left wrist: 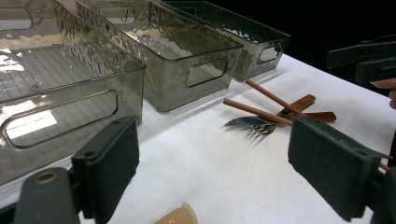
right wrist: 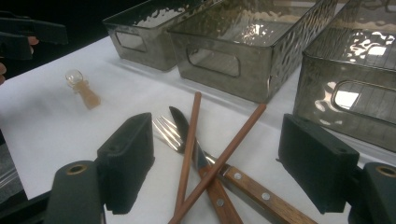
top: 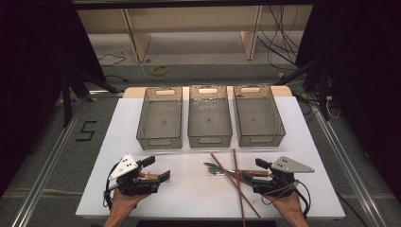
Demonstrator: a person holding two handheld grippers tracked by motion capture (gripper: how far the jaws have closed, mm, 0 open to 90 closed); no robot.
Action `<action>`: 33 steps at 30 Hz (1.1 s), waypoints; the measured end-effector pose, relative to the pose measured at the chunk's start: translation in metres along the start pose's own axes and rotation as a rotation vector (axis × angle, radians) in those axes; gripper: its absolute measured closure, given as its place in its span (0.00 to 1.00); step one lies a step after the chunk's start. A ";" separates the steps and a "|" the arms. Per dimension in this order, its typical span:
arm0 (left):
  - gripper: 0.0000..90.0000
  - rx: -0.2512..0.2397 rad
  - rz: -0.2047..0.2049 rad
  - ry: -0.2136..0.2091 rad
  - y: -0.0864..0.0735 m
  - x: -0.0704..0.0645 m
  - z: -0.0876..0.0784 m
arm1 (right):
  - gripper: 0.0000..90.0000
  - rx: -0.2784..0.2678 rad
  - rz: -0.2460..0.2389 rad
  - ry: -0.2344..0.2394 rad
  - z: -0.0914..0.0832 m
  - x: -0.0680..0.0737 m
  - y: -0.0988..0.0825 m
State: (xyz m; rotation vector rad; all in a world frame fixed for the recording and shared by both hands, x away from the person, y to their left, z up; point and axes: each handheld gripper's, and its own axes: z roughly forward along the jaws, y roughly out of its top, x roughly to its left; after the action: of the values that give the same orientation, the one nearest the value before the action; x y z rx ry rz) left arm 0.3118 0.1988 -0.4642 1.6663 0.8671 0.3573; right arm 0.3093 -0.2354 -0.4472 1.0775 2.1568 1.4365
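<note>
While open, right gripper [right wrist: 219, 163] straddles chopsticks [right wrist: 187, 154].

Between my right gripper's [right wrist: 224, 163] wide-apart jaws lie two crossed chopsticks [right wrist: 189, 154] over a knife [right wrist: 205, 172] and fork [right wrist: 170, 135] on the white table [right wrist: 56, 130], three smoky bins [right wrist: 243, 46] beyond, a small spoon [right wrist: 81, 88] off left.
</note>
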 end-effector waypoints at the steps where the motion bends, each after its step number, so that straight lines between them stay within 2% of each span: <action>1: 0.18 0.000 0.000 0.002 0.000 0.000 0.000 | 0.31 0.000 0.002 0.001 0.000 0.000 0.000; 19: 0.18 0.004 0.003 0.007 0.000 0.001 0.001 | 0.44 0.093 0.060 0.018 0.008 -0.003 0.007; 25: 0.18 0.004 0.004 0.006 0.000 0.001 0.001 | 0.47 0.144 0.079 0.029 0.012 -0.005 0.011; 33: 0.18 0.008 0.011 0.007 0.000 0.001 0.001 | 0.50 0.260 0.093 0.036 0.023 -0.004 0.012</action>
State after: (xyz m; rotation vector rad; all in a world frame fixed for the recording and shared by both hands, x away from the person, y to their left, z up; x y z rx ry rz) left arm 0.3130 0.1984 -0.4650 1.6785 0.8657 0.3686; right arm 0.3316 -0.2208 -0.4469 1.2648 2.3979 1.2453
